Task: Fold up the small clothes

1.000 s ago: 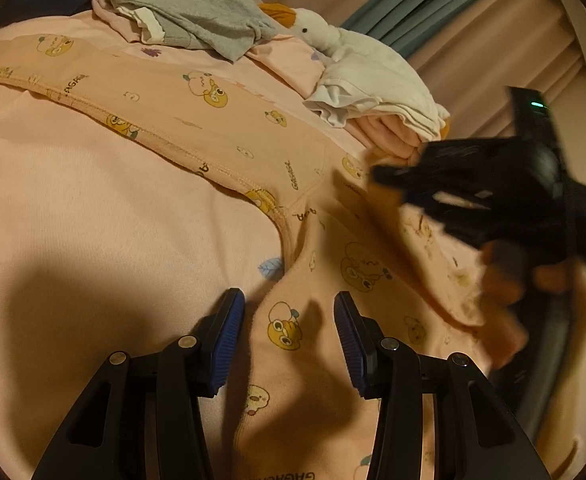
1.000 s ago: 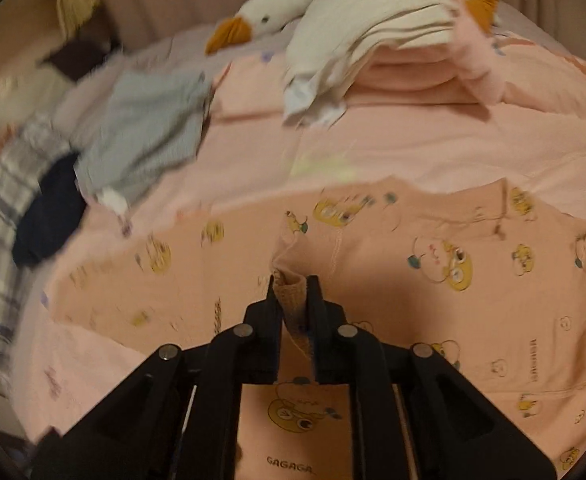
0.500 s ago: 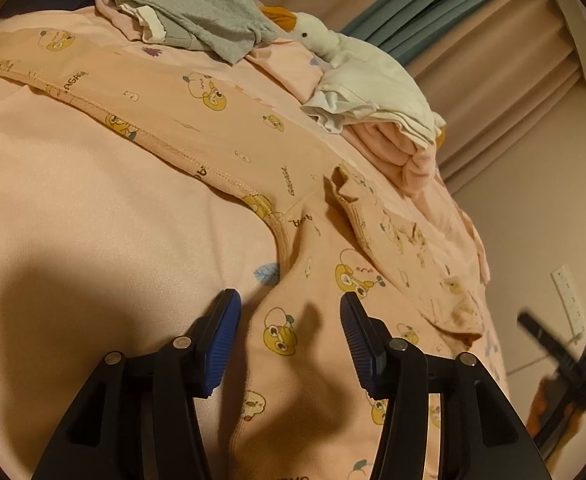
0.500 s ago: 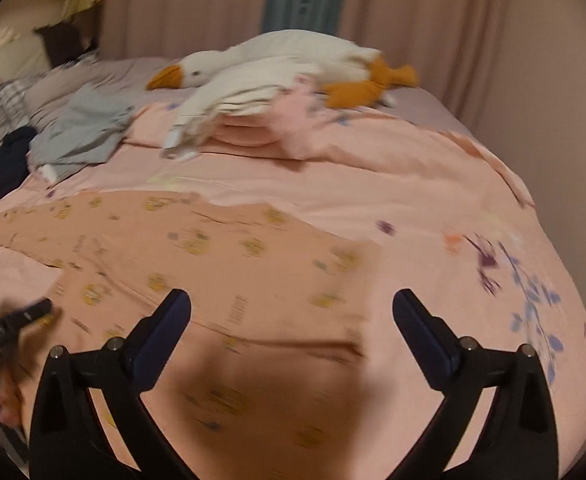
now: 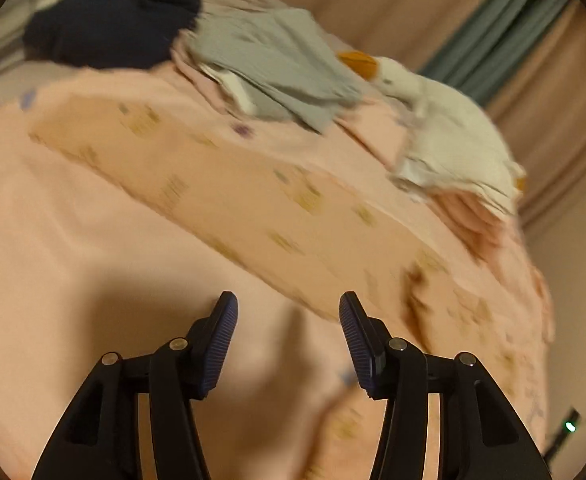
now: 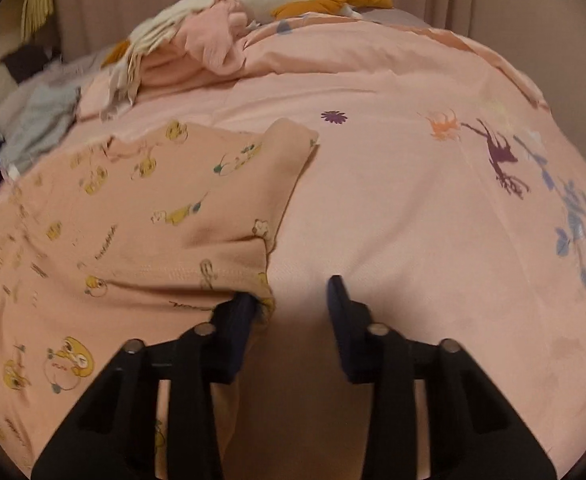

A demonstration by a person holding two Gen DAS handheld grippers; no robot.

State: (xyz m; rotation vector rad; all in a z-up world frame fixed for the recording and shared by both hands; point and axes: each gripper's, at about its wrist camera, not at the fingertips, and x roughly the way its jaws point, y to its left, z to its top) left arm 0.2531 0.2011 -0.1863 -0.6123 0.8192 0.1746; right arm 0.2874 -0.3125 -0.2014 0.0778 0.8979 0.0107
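On the left of the left wrist view, a dark navy garment [image 5: 109, 26] lies at the far end of the bed [image 5: 53, 248], with a grey garment [image 5: 277, 64] just beside it to the right. Further right rests a white goose plush [image 5: 445, 120] with an orange beak, on top of a stack of folded clothes [image 5: 469, 208]. The peach printed garment [image 5: 253, 200] stretches in a blurred band across the pink bedcover, from upper left to lower right. The left gripper [image 5: 285, 336] hovers with its jaws parted and nothing between them; the garment's near edge passes just beyond the right jaw's tip, while plain bedcover shows in the gap.

In the right wrist view the same peach garment [image 6: 141, 216] covers the left half of the bed [image 6: 413, 200], its right edge running down toward the right gripper [image 6: 293, 300]. The jaws have just been closing from a wide spread and stand apart. The garment's corner lies against the left jaw's tip, while only bare bedcover sits between the jaws. Flower prints [image 6: 501, 156] mark the bedcover to the right.
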